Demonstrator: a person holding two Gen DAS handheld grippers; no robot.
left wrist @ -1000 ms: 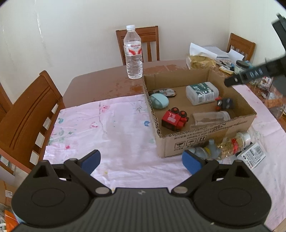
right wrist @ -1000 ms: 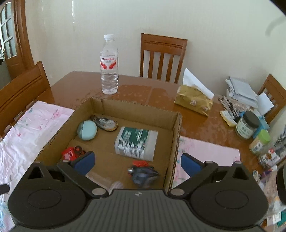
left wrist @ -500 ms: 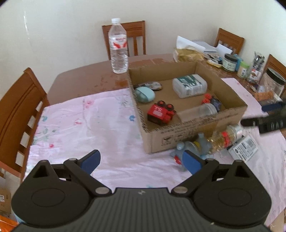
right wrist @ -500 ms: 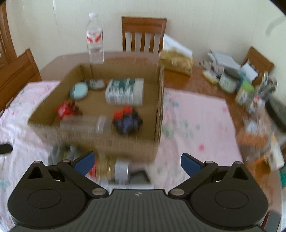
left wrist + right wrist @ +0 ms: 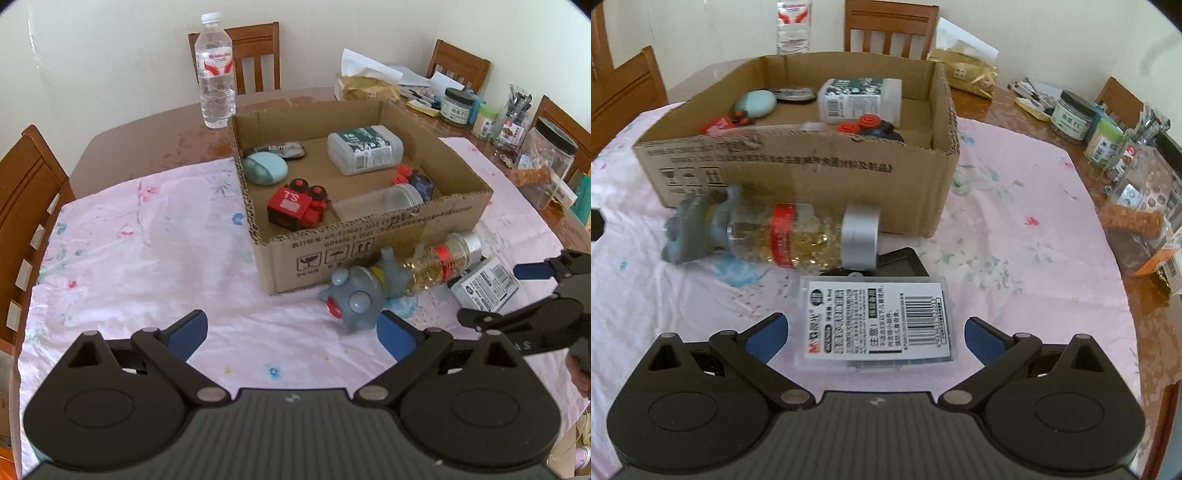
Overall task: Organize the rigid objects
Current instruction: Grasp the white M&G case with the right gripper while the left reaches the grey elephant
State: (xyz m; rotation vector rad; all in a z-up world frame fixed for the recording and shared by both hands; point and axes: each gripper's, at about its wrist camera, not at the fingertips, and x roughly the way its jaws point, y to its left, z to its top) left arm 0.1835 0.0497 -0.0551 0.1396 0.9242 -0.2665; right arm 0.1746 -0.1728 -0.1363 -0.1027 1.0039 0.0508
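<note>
A cardboard box (image 5: 369, 236) (image 5: 798, 173) on the pink cloth holds a red toy (image 5: 295, 206), a teal case (image 5: 264, 168), a white bottle (image 5: 364, 147), a clear jar (image 5: 380, 201) and a dark toy. In front of it lie a grey toy figure (image 5: 354, 299) (image 5: 690, 229), a bottle of golden beads (image 5: 439, 264) (image 5: 805, 236) and a flat labelled case (image 5: 485, 284) (image 5: 877, 325). My right gripper (image 5: 875, 336) is open, low over the labelled case, a finger on each side; it also shows in the left wrist view (image 5: 517, 295). My left gripper (image 5: 291, 336) is open and empty over the cloth.
A water bottle (image 5: 216, 74) stands behind the box. Jars, packets and papers (image 5: 1108, 133) crowd the table's right side. A dark flat object (image 5: 901, 262) lies behind the labelled case. Wooden chairs (image 5: 26, 206) ring the table.
My right gripper has pulled back from above the box and come down over the labelled case. My left gripper has shifted, so the box sits more central.
</note>
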